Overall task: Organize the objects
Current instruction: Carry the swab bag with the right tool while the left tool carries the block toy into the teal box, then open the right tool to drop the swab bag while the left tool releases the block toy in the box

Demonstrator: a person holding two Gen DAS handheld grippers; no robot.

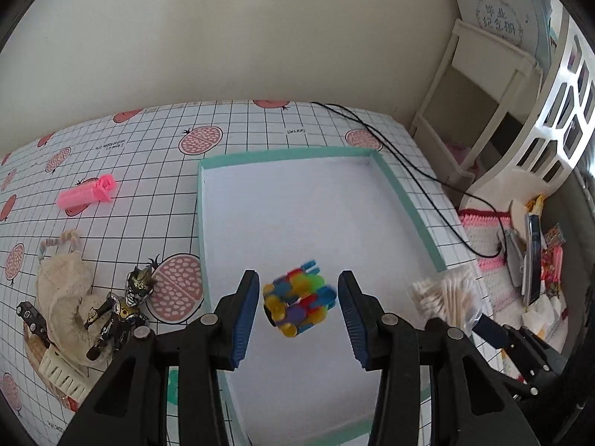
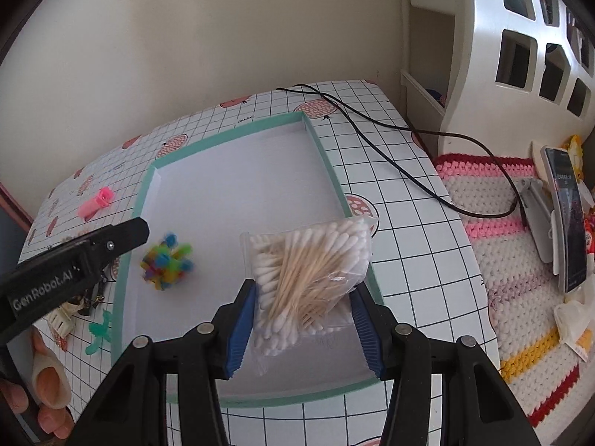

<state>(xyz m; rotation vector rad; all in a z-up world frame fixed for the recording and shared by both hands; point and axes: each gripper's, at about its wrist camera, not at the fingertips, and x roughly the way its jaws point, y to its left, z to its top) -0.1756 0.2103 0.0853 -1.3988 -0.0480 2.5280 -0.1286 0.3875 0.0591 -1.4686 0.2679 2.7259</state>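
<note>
My left gripper is spread open over the tray, my right gripper clamps a bag of swabs.

The tray has a mint rim and a white floor; in the right wrist view the blurred, many-coloured toy is the only thing over that floor, near the left wall, and I cannot tell whether it rests there or hangs in the air. In the left wrist view the toy sits between my left fingers with a gap on each side. The bag hangs above the tray's right rim. Most of the floor is bare. Left of the tray on the cloth lie a pink clip, a figure and a cream pouch; a black cable runs past the far right corner.
</note>
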